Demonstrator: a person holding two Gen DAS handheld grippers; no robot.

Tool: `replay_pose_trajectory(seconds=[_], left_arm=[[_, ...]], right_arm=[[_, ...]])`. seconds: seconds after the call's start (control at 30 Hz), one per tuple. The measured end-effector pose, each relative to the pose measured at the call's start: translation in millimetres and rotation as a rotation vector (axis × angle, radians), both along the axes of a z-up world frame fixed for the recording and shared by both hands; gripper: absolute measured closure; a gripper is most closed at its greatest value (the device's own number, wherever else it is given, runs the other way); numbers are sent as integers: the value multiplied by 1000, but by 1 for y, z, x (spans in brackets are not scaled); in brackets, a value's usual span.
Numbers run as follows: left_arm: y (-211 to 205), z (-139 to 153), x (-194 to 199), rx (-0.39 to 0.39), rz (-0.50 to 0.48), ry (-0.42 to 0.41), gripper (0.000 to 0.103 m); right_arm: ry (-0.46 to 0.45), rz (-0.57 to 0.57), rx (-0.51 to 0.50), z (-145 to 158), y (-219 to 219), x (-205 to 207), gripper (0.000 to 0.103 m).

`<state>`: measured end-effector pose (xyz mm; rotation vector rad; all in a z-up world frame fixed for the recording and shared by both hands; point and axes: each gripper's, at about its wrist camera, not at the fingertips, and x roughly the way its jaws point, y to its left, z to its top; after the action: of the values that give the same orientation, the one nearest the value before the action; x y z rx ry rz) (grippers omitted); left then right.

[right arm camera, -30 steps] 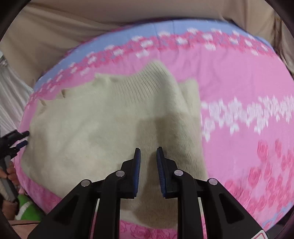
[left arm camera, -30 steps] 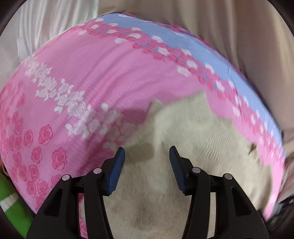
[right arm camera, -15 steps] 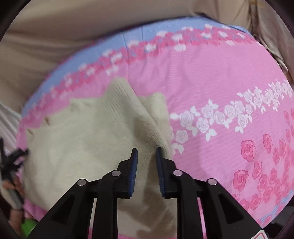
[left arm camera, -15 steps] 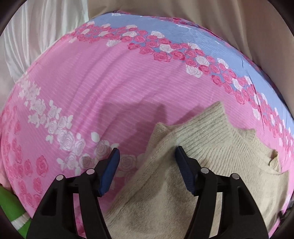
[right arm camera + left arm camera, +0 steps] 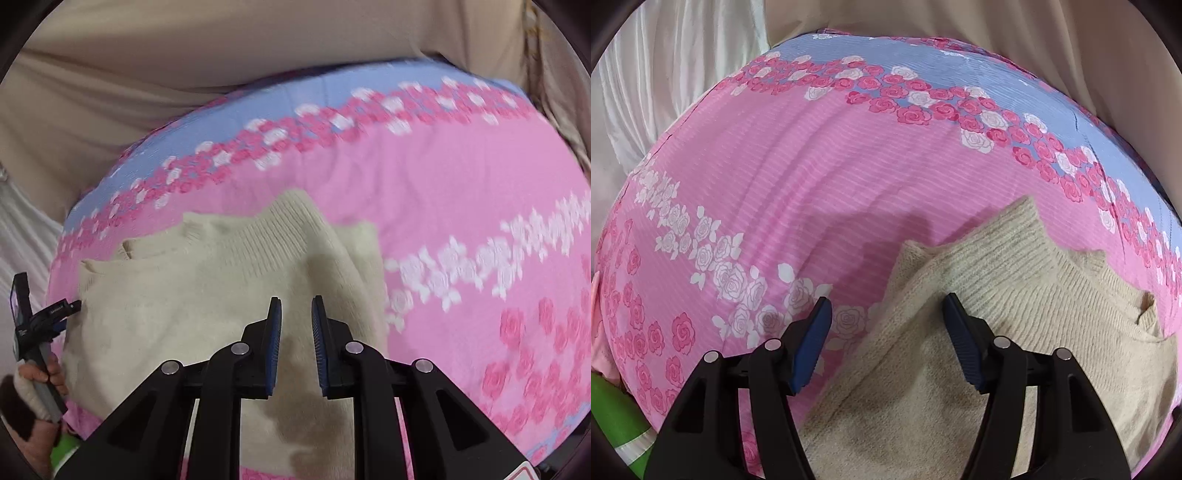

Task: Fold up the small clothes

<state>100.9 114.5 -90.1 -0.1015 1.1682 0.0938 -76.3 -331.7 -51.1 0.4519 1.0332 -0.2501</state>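
Observation:
A cream knitted sweater (image 5: 1015, 306) lies spread on a pink flowered bedsheet (image 5: 812, 177). My left gripper (image 5: 886, 332) is open and empty, hovering above the sweater's left edge with one finger over the sheet. In the right wrist view the sweater (image 5: 192, 295) fills the lower left. My right gripper (image 5: 296, 325) hovers above its right part, jaws slightly apart with nothing between them. The left gripper (image 5: 44, 314) shows at the far left edge, held in a hand.
The sheet has a blue band (image 5: 960, 62) with roses along its far edge. Beige fabric (image 5: 184, 74) lies beyond it and white cloth (image 5: 665, 74) at the far left. A green object (image 5: 613, 417) sits at the lower left corner.
My left gripper has pulled back left off the sweater's middle to its left edge and opened wider. My right gripper has shifted slightly over the sweater and its jaws have parted a little.

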Motion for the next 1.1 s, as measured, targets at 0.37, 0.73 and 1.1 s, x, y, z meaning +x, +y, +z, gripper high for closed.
replay_pose_trajectory(seconds=[0.37,0.73,1.1], left_arm=[[50,26,-37,-246,55,-27,30],[84,-23,-133,-480,208,60,25],[66,-1,-105,-366,62,137,86]], right_arm=[[13,-74,15,-5,-22,-3,67],[62,-119,319,-77,-11,-115,32],[112,-28,239,-50,-16,-91,77]])
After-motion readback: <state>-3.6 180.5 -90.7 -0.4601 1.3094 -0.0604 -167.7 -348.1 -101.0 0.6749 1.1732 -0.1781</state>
